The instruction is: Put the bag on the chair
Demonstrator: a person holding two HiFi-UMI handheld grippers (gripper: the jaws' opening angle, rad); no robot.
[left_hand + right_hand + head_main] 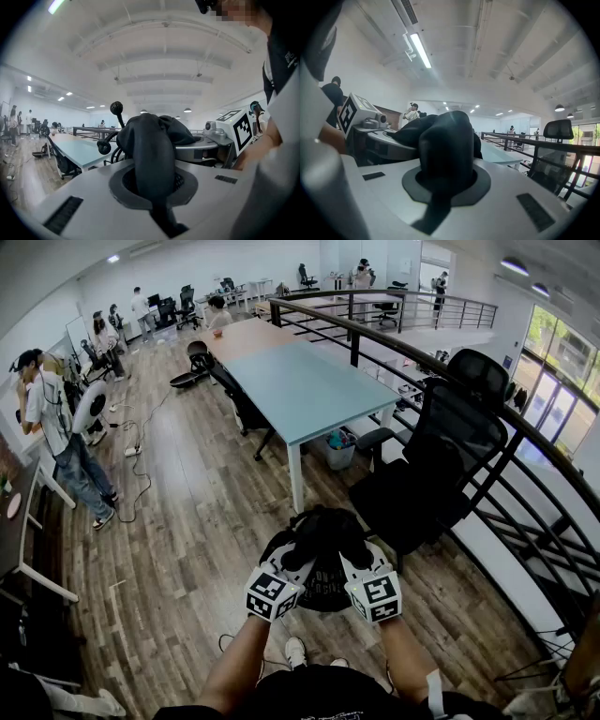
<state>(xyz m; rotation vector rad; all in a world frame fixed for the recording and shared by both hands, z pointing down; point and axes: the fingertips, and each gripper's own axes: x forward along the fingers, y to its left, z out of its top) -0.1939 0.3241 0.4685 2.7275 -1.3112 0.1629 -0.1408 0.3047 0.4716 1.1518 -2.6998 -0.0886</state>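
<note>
A black bag [323,568] hangs between my two grippers over the wooden floor, just in front of the person's feet. My left gripper [298,551] is shut on the bag's fabric near its top, and my right gripper [356,549] is shut on it from the other side. In the left gripper view dark bag fabric [150,150] bulges up out of the shut jaws; the right gripper view shows the same fabric [445,145]. The black office chair [427,474] stands right of the bag, beside the railing, with its seat [398,507] bare.
A long teal table [300,385] runs ahead, with a bin [339,448] under it and other black chairs [239,404] along its left side. A dark metal railing [506,460] borders the right. People [56,427] and floor cables [131,451] are at left.
</note>
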